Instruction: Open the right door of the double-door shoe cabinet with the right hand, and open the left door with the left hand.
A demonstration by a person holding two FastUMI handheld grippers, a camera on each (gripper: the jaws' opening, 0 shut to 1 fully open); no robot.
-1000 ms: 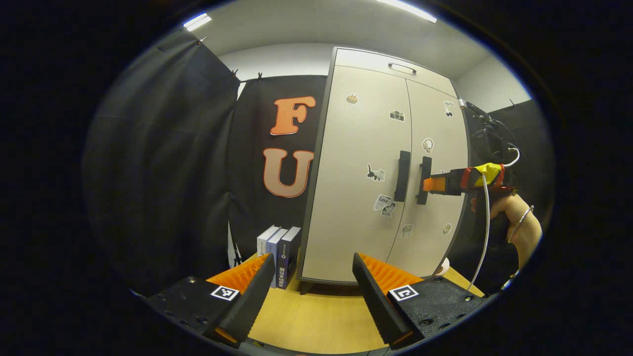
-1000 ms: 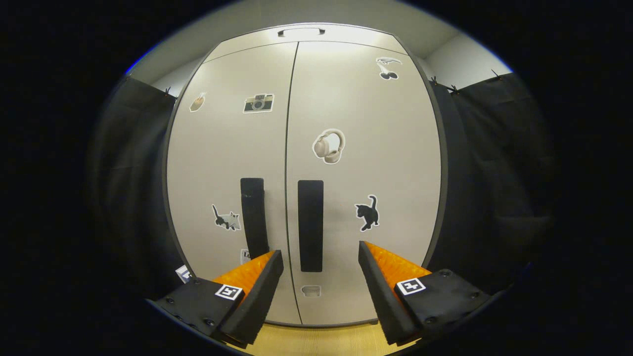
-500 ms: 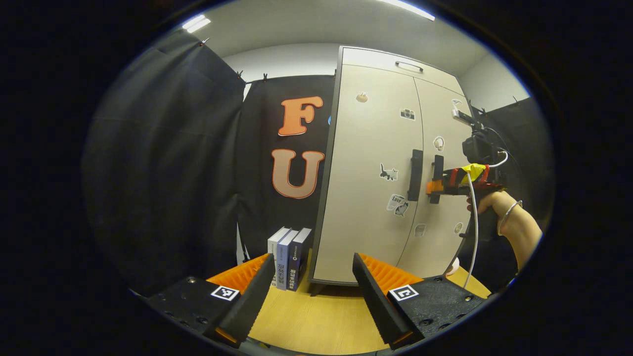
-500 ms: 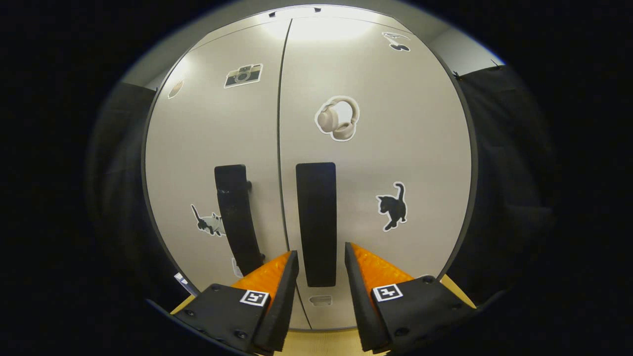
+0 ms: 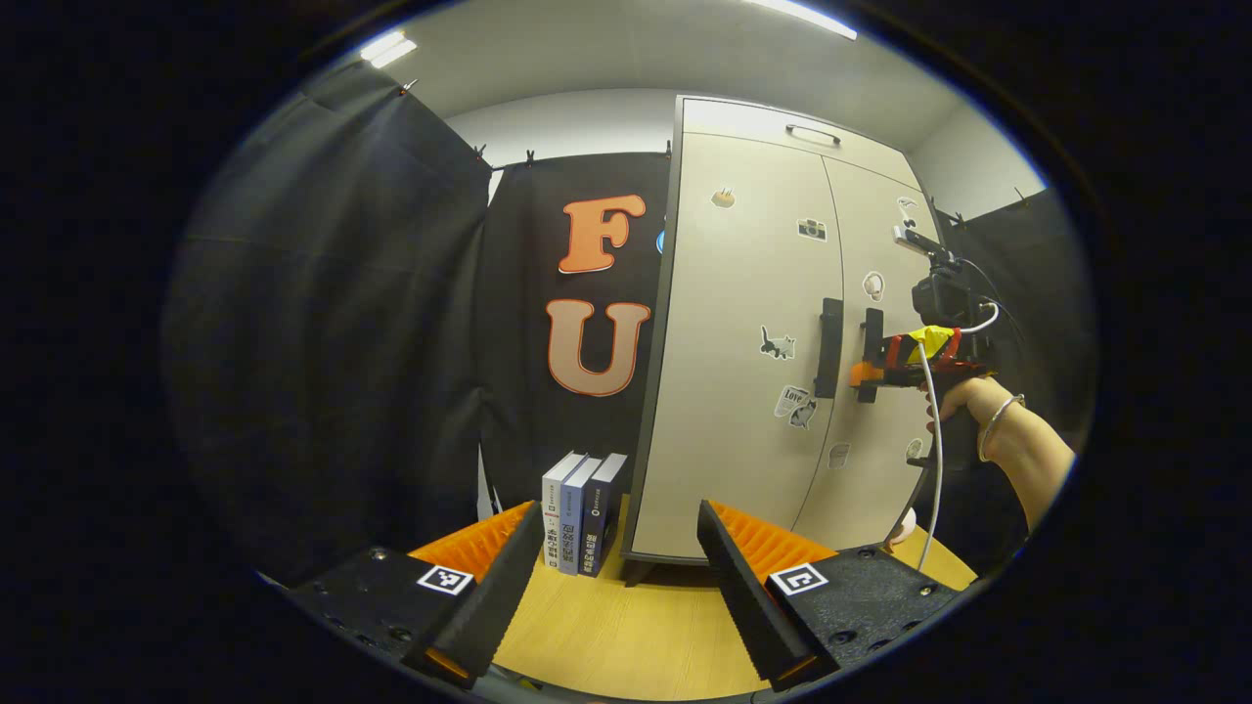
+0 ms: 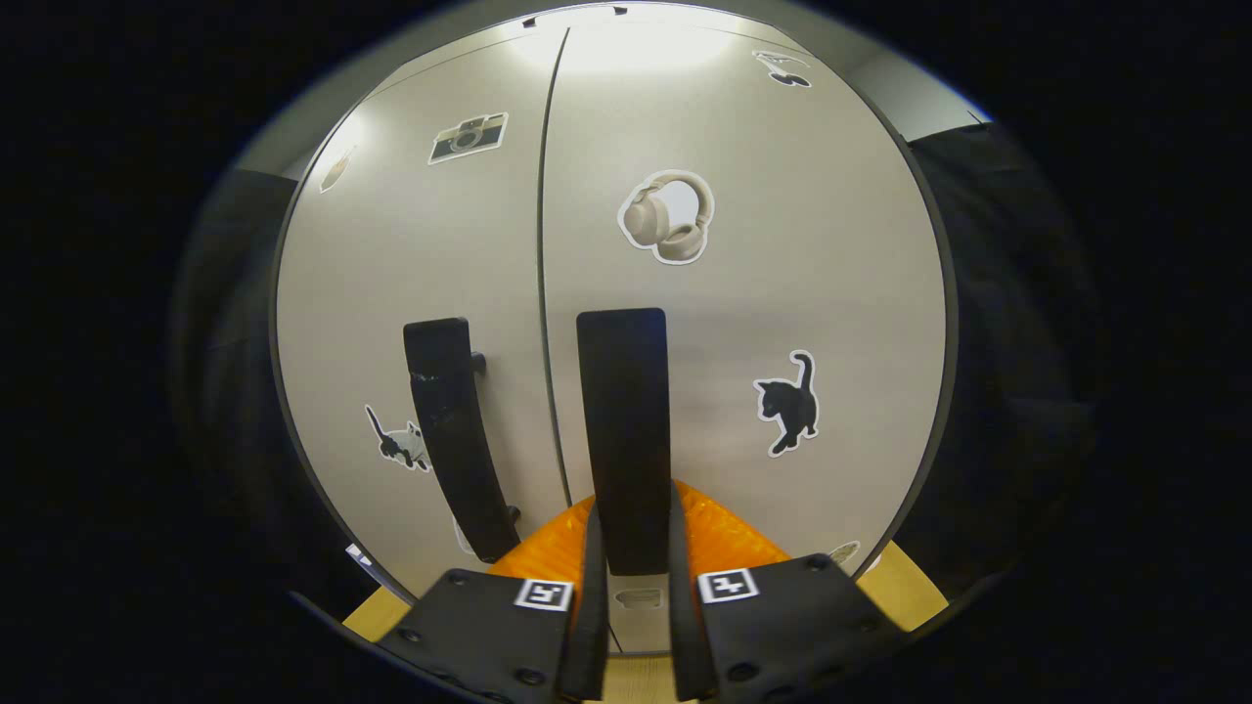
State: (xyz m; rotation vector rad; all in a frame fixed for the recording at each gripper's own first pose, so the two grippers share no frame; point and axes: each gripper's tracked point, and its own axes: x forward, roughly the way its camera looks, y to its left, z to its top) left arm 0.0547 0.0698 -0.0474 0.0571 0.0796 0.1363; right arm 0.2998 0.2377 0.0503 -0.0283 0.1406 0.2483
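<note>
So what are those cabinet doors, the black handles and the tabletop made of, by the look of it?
The cabinet doors look like matt beige laminated board: flat, even, with a soft glare and stickers on them. The black handles seem matt plastic or painted metal; I cannot tell which. The tabletop looks like light wood or wood-look laminate, with faint grain lines.

The shoe cabinet [image 5: 743, 391] stands upright on the wooden tabletop, tall and pale beige with a dark frame, its two doors dotted with stickers. Both the left door [image 6: 411, 293] and right door [image 6: 782, 254] sit shut and flush. A black vertical handle flanks the centre seam on each: the left handle [image 6: 452, 430] and the right handle [image 6: 626, 430].
</note>
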